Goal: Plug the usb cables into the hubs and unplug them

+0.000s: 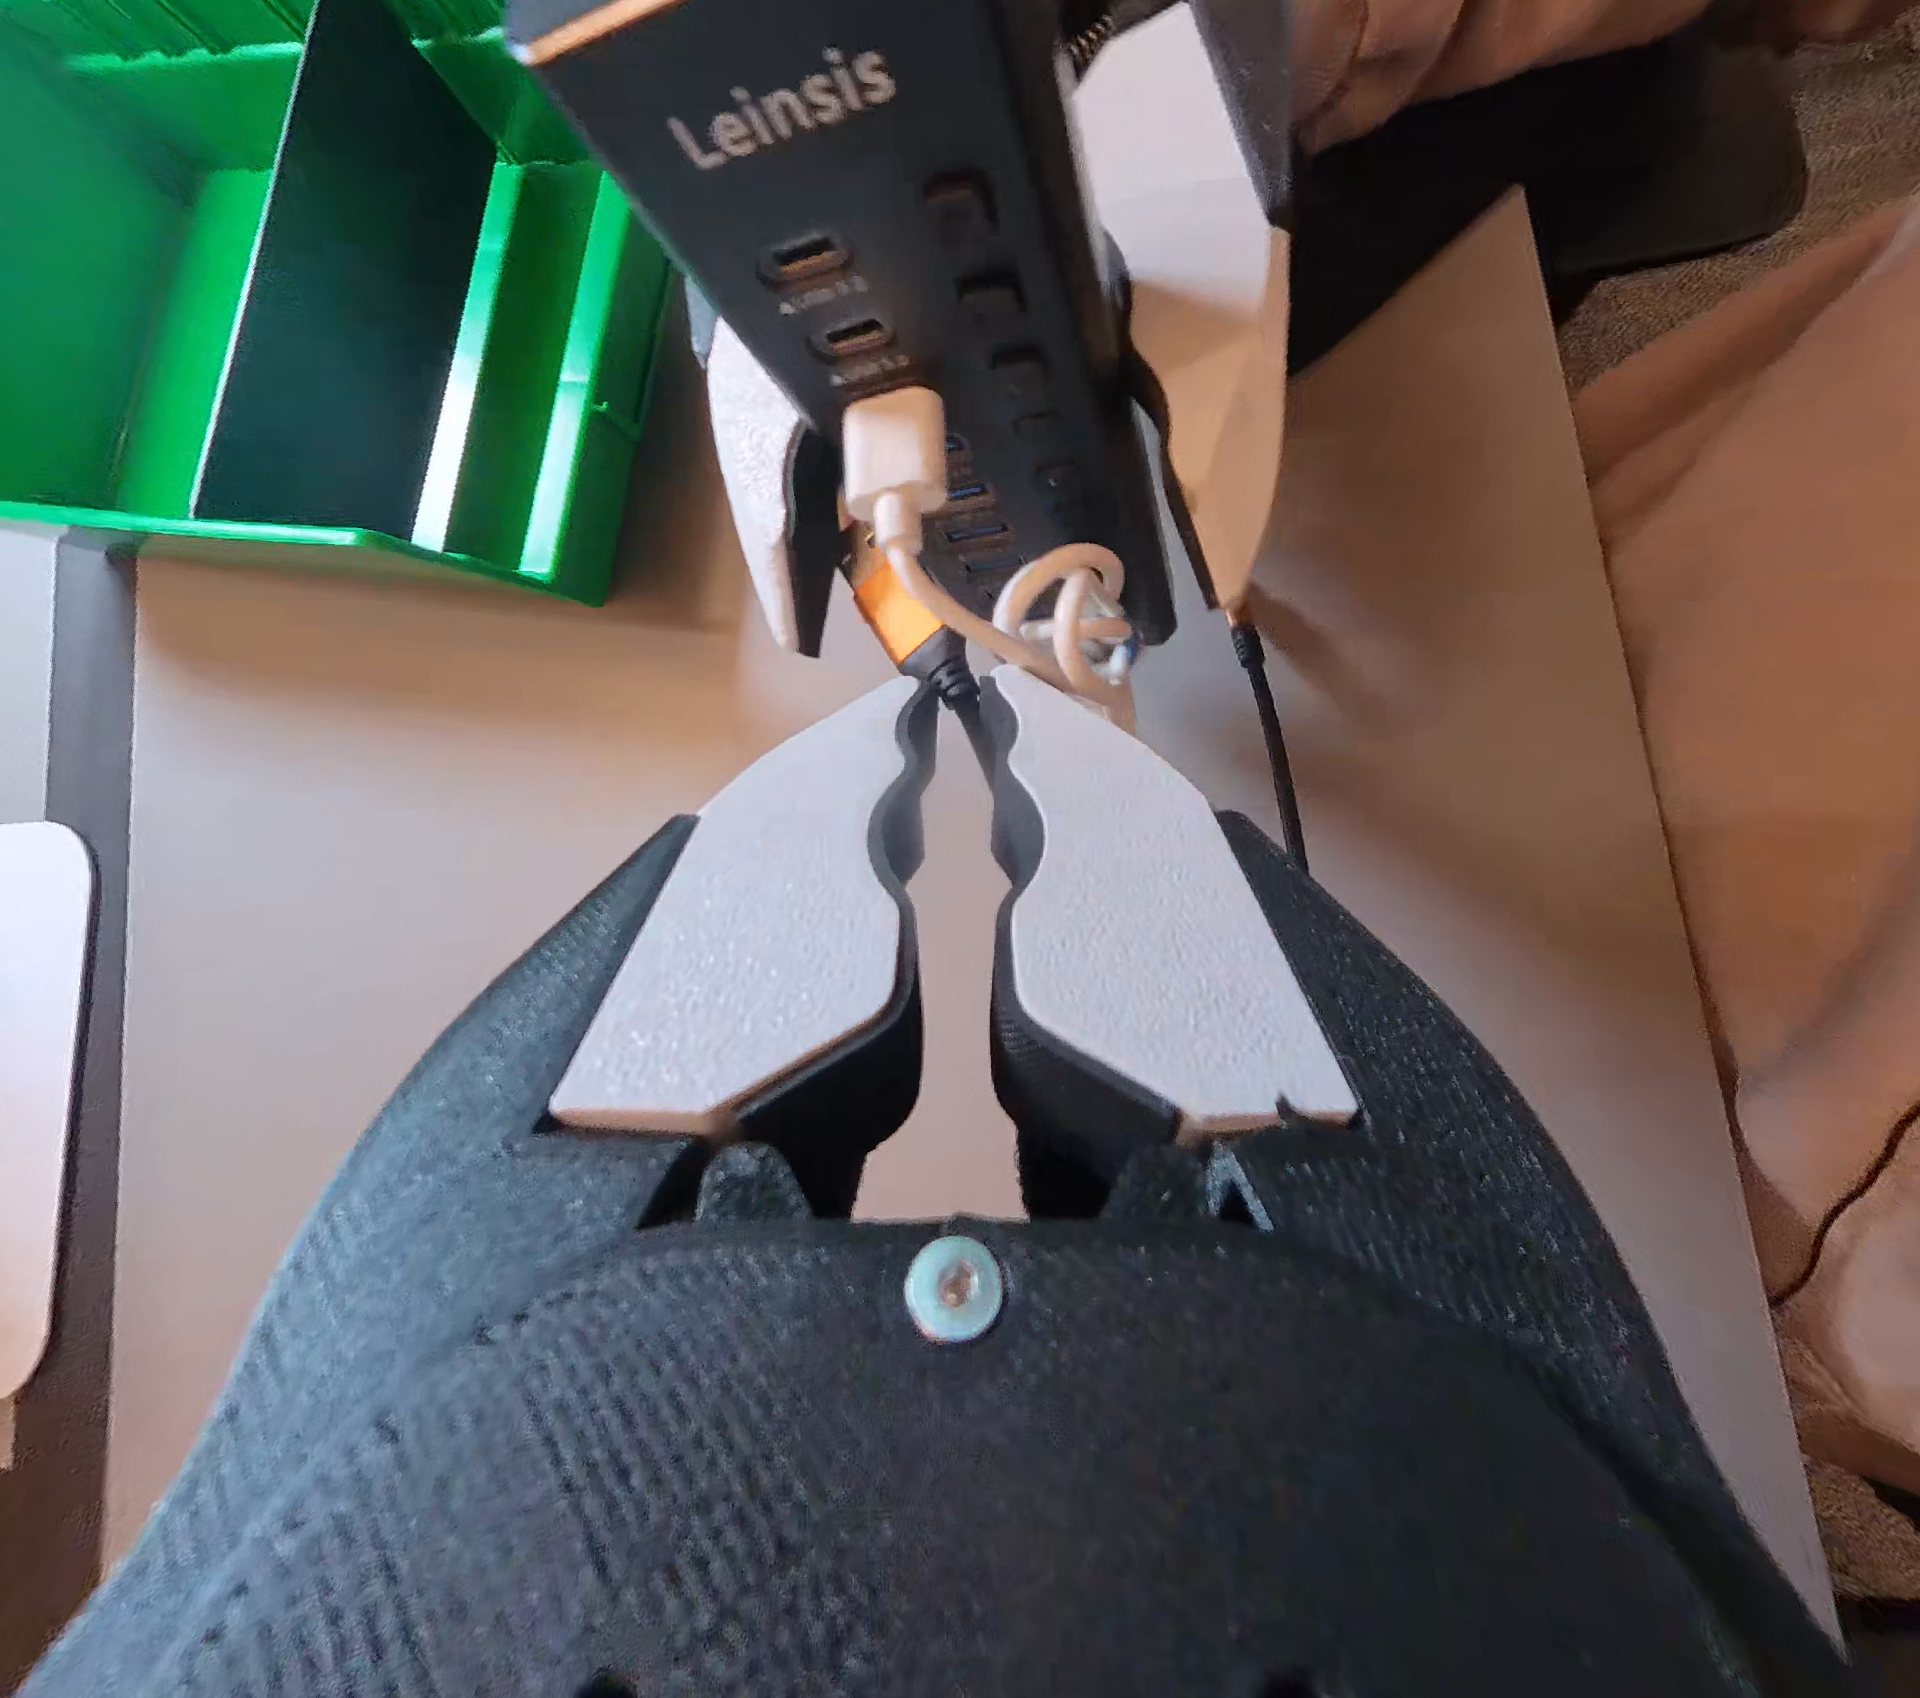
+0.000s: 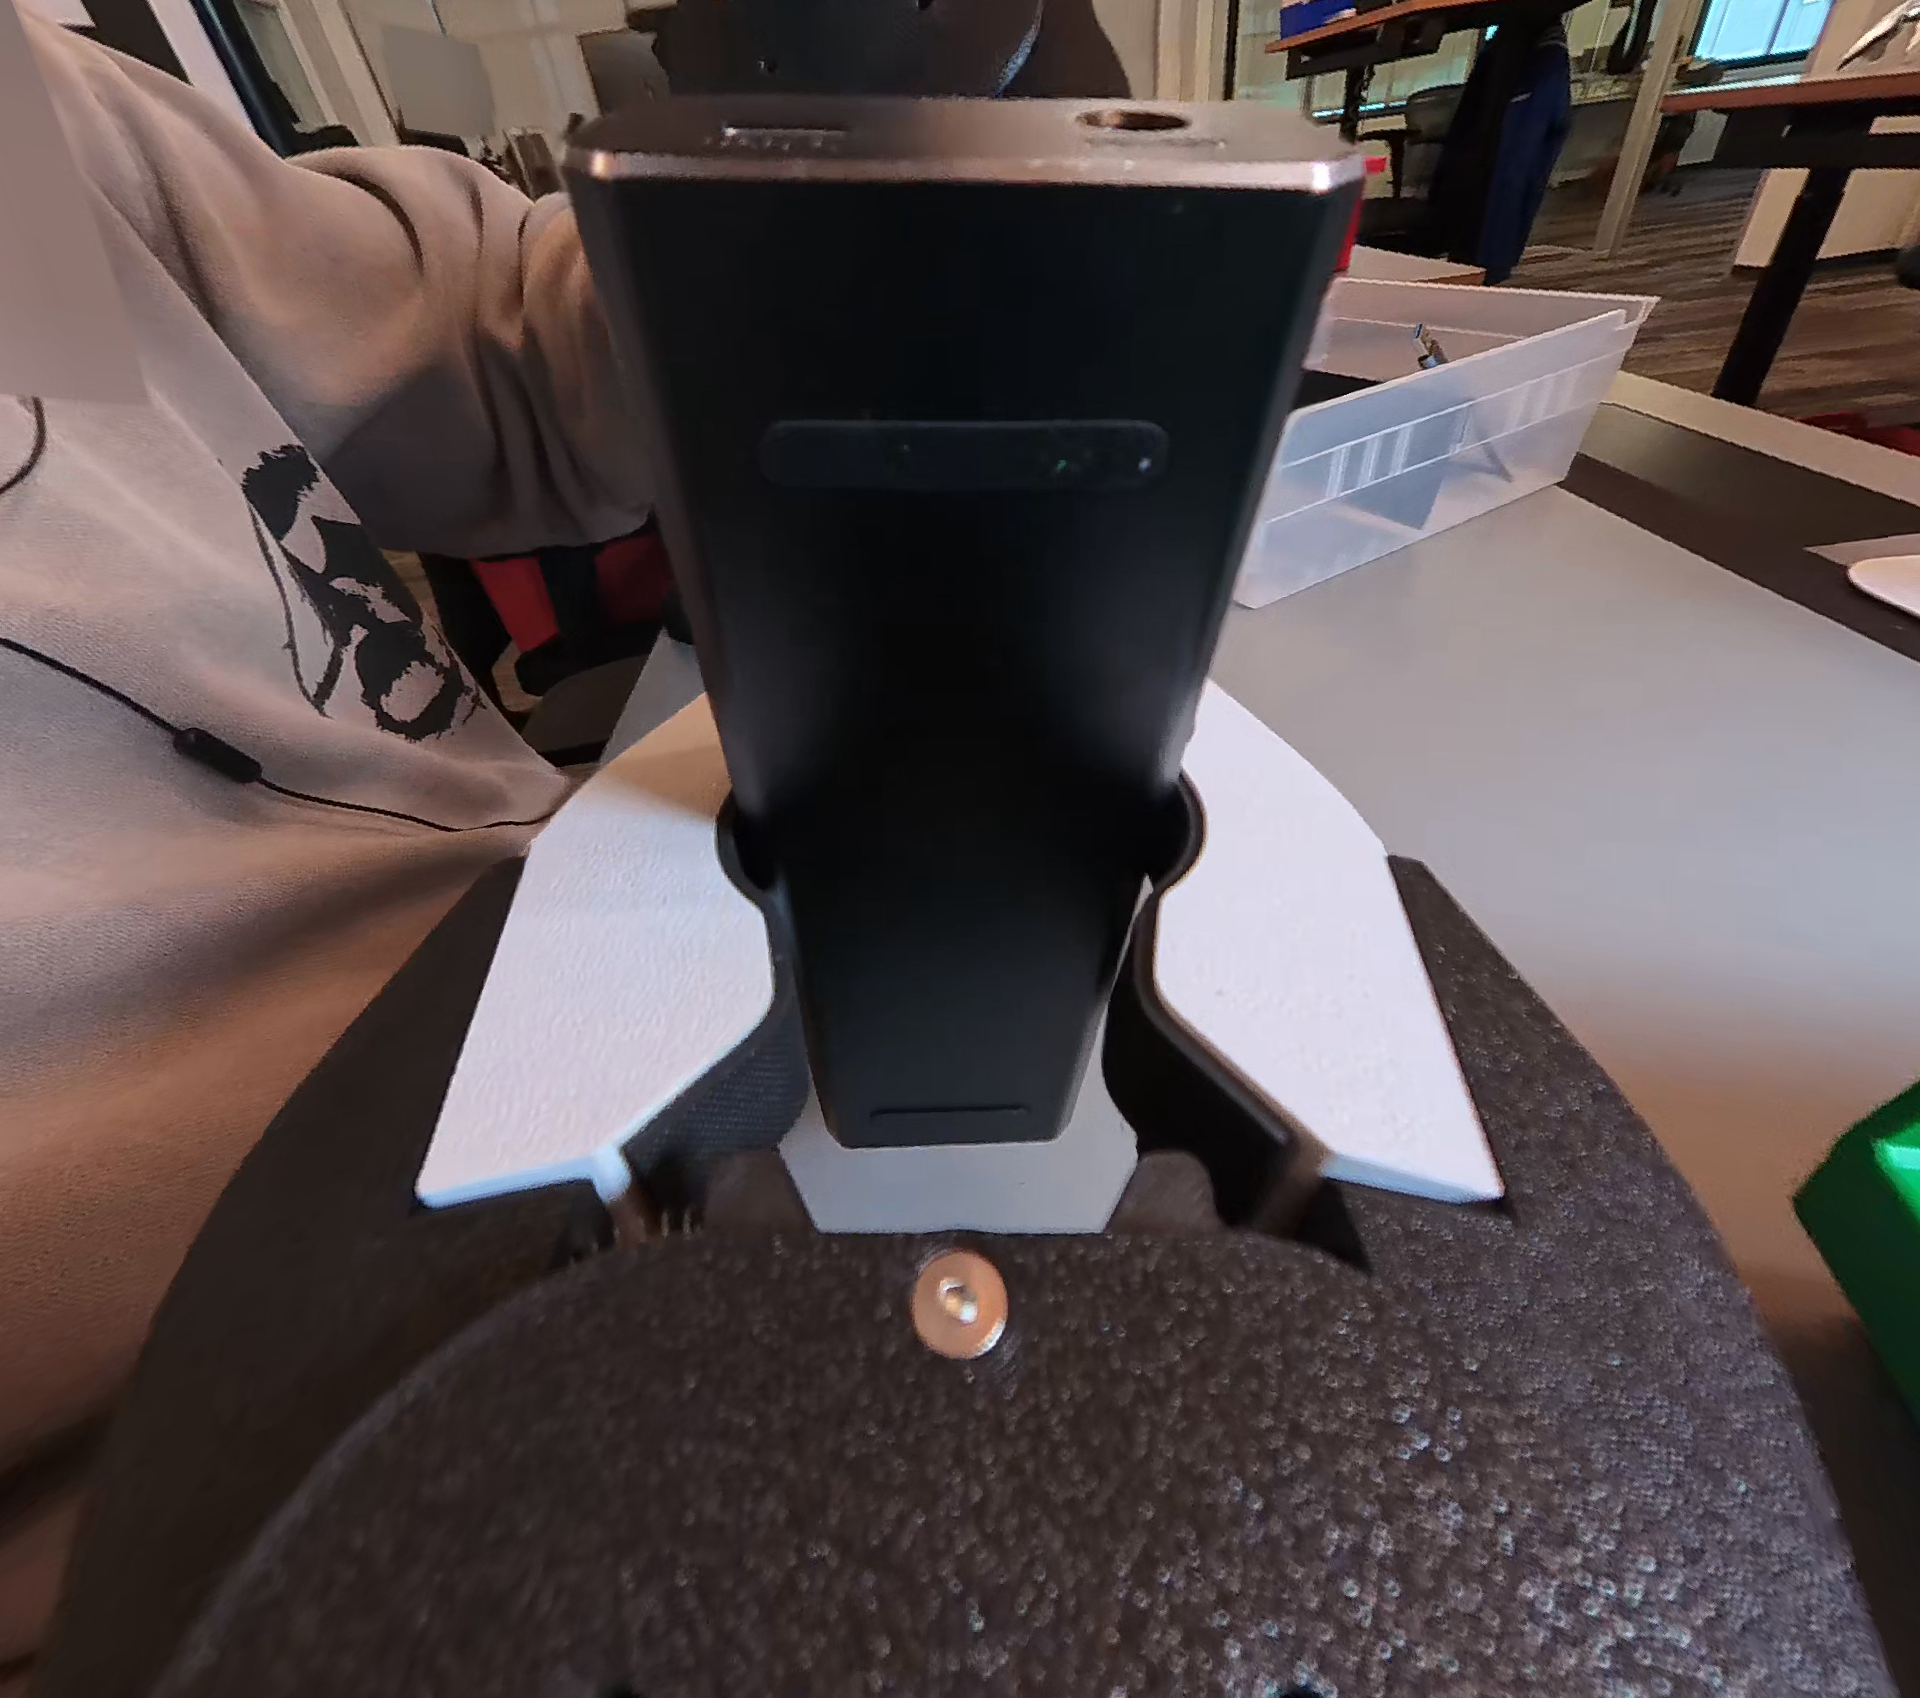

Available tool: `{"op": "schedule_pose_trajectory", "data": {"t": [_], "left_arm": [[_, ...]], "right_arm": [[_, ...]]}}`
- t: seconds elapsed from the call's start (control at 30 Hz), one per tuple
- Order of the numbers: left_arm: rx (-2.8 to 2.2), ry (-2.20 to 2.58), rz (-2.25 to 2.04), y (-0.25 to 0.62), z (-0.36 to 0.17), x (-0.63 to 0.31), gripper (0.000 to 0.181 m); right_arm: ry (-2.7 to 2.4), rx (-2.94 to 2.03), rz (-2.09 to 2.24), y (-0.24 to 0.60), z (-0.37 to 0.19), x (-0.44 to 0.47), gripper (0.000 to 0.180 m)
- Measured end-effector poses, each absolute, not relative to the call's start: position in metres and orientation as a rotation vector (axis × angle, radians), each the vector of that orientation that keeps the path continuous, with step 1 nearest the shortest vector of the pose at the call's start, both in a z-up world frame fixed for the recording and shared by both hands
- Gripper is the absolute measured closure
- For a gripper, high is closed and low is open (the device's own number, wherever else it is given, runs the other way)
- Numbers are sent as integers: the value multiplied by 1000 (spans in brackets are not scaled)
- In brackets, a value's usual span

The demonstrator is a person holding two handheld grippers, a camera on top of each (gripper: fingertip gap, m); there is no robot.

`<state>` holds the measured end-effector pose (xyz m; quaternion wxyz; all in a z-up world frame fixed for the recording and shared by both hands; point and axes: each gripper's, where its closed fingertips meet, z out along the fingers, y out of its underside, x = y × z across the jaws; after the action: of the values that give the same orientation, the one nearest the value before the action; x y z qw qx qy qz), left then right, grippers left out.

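The black hub (image 1: 831, 194) is held tilted above the counter (image 1: 416, 765) by the right tongs (image 2: 961, 827), which are clamped on its sides near its lower end. Below the hub, the left tongs (image 1: 956, 692) are pinched on a black cable (image 1: 951, 677) just behind its orange plug (image 1: 888, 609). A white plug (image 1: 888, 453) is seated in the hub. Left of the hub, a green bin (image 1: 312, 246) with a dark divider is seen; its contents cannot be made out. The hub's lowest ports are hidden by a coiled white cable (image 1: 1060, 609).
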<state>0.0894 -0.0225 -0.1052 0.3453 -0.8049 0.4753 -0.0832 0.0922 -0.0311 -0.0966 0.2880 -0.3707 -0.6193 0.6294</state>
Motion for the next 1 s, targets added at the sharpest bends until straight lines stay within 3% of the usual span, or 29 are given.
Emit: {"op": "schedule_pose_trajectory", "data": {"t": [0.47, 1.0], "left_arm": [[-2062, 1350, -269, -42, -106, 100, 174], [-1918, 1068, -558, -34, -99, 115, 174]], "right_arm": [[-1745, -958, 1794, -45, -100, 100, 108], [-1701, -910, 1824, -40, -85, 109, 108]]}}
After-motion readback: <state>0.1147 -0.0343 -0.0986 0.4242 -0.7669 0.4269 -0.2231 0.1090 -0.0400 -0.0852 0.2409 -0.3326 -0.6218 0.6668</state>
